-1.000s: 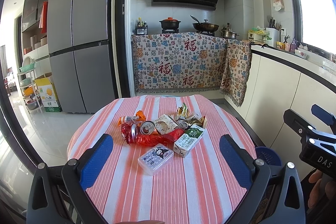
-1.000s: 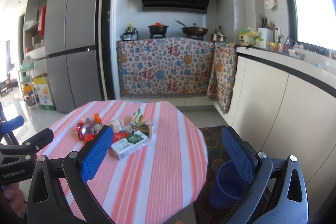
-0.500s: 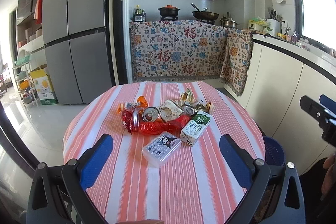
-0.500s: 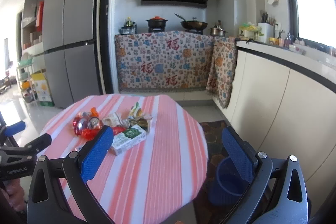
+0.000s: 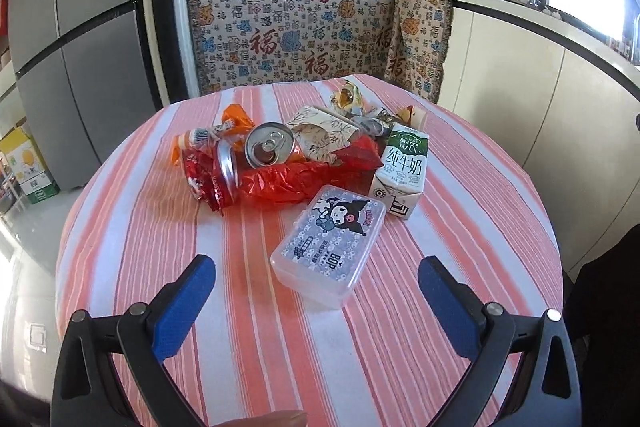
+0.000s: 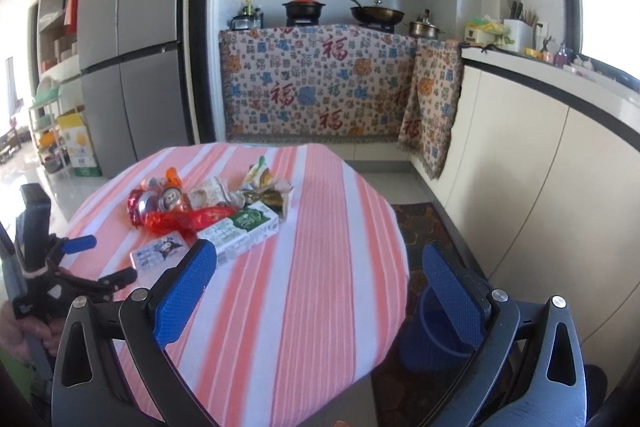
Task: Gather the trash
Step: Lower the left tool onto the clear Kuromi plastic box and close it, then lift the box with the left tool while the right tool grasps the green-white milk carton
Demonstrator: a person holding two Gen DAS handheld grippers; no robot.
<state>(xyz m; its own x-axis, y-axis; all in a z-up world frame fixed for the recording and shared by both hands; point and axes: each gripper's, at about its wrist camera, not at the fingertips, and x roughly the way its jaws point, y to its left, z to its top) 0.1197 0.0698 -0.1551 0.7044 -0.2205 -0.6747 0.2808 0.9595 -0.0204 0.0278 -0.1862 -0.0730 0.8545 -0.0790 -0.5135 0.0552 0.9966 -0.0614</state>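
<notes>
Pink-and-white striped cloth covers the round bench (image 5: 460, 347), and the trash sits heaped just beyond its middle. Furthest left lies a crushed red can (image 5: 224, 175), then a second can (image 5: 269, 145) with its silver top tipped toward us, a crumpled red wrapper (image 5: 308, 175) under both, the clear plastic box (image 5: 330, 247) nearest the left gripper (image 5: 318, 293), and the milk carton (image 5: 402, 173) at the right. The left gripper hangs wide open and empty, the box roughly between its fingers but not touched; the right gripper (image 6: 320, 285) is likewise spread and empty, off the bench's right side above the blue bin (image 6: 432, 339). The box's long axis runs from near-left to far-right, skewed to the jaws, so closing now could, I think, catch a corner and skid it across the cloth or nudge the carton over.
</notes>
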